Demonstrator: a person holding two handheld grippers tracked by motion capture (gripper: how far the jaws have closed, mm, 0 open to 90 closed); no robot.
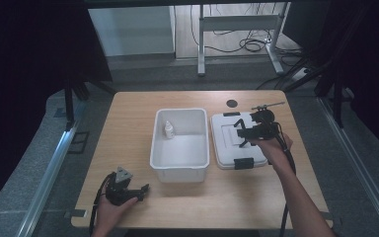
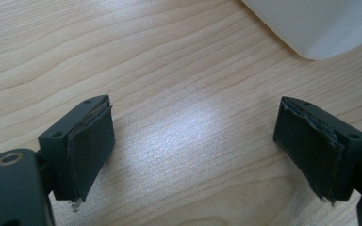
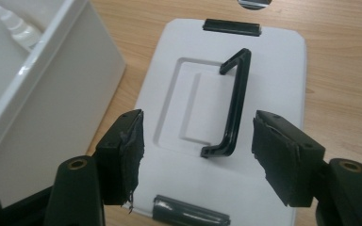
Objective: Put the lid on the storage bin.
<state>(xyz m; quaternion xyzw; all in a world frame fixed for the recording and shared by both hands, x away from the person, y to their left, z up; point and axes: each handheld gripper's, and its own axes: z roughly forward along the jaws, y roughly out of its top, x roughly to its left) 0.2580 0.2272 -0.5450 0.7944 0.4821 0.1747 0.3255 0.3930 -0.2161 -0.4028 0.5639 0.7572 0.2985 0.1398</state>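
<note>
Right gripper released, jaws straddling black handle of white lid | left gripper released, low over counter; white bin between them

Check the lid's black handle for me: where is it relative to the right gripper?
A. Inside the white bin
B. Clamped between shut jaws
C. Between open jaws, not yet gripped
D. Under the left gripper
C: the right gripper has its jaws apart on either side of the raised handle on the lid, with gaps showing.

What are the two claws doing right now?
Left gripper: open, empty, above the table.
Right gripper: open, around the lid's handle, not gripping.
</note>
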